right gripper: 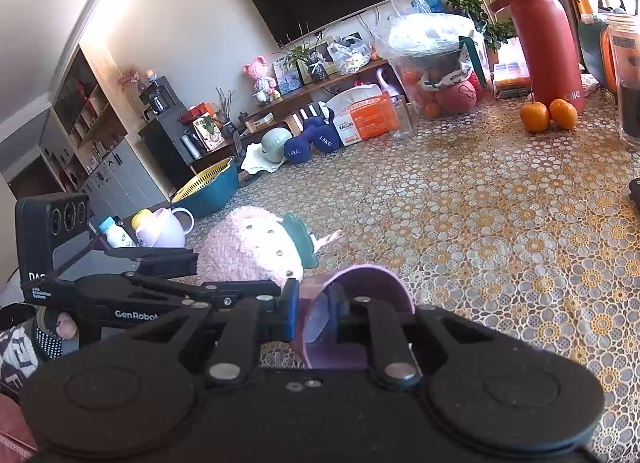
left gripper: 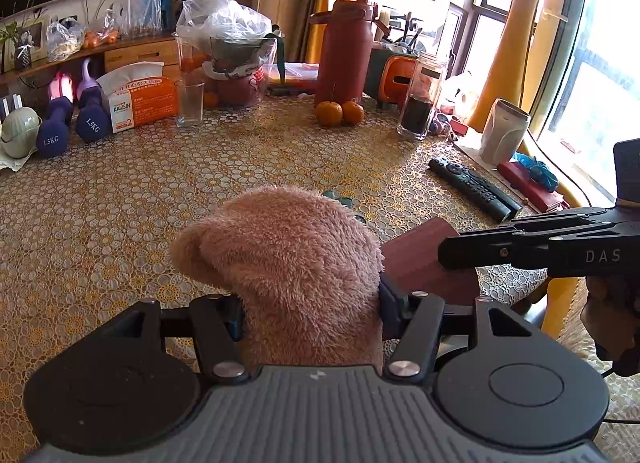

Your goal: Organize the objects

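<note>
Plush toy (left gripper: 288, 263) — one; cup (right gripper: 356, 283) — one

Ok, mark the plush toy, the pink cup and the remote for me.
plush toy (left gripper: 292, 263), left wrist view, on its fuzzy back.
pink cup (right gripper: 372, 277), right wrist view, on the top of its rim.
remote (left gripper: 472, 185), left wrist view, on its button face.

The fuzzy pink plush strawberry toy (right gripper: 248, 247) is showing pale dots and a green leafy top. The lace-patterned counter covering (left gripper: 120, 203) is displaying gold and white flower rings. The smooth mauve plastic cup (right gripper: 360, 283) is looking pale purple. Two round orange mandarins (left gripper: 339, 112) are sitting beside the tall rust-red flask (left gripper: 344, 51); two navy dumbbells (left gripper: 72, 123) are bearing white lettering.
</note>
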{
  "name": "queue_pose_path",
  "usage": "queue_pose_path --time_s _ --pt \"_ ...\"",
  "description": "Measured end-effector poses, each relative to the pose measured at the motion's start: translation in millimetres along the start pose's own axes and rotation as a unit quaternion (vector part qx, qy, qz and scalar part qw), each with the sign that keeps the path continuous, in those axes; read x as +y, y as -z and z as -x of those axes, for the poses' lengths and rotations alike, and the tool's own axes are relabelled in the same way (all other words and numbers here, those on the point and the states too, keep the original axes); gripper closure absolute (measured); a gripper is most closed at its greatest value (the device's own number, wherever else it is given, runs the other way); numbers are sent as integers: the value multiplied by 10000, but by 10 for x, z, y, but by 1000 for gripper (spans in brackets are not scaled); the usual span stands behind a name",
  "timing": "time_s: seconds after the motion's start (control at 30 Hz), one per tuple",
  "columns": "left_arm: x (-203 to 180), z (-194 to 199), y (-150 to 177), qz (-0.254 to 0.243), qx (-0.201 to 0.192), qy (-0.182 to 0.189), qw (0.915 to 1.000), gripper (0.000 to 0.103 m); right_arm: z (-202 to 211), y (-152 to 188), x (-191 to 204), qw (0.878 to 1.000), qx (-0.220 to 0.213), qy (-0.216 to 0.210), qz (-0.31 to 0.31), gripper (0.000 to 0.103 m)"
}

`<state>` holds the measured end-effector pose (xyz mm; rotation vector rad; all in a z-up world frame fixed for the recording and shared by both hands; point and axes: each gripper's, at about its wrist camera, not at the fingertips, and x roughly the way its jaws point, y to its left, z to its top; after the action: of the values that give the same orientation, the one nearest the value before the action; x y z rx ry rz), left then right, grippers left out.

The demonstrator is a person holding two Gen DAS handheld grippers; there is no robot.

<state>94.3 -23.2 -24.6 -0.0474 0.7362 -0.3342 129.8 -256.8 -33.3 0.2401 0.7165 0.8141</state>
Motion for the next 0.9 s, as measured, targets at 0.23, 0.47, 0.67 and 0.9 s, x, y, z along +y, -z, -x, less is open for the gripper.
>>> queue_pose_path --time_s 0.23,0.47,0.67,0.9 --pt "19 168 -76 174 -92 179 9996 43 11 103 190 9981 32 -44 607 96" --pt "-300 225 -200 -189 -289 507 9981 43 -3 164 364 9947 71 -20 1024 98" --pt "-267 147 -153 -113 -189 372 9991 43 17 178 366 9948 32 35 1020 98" --pt "-51 56 -4 16 -10 77 10000 43 47 181 303 9951 -18 103 979 97"
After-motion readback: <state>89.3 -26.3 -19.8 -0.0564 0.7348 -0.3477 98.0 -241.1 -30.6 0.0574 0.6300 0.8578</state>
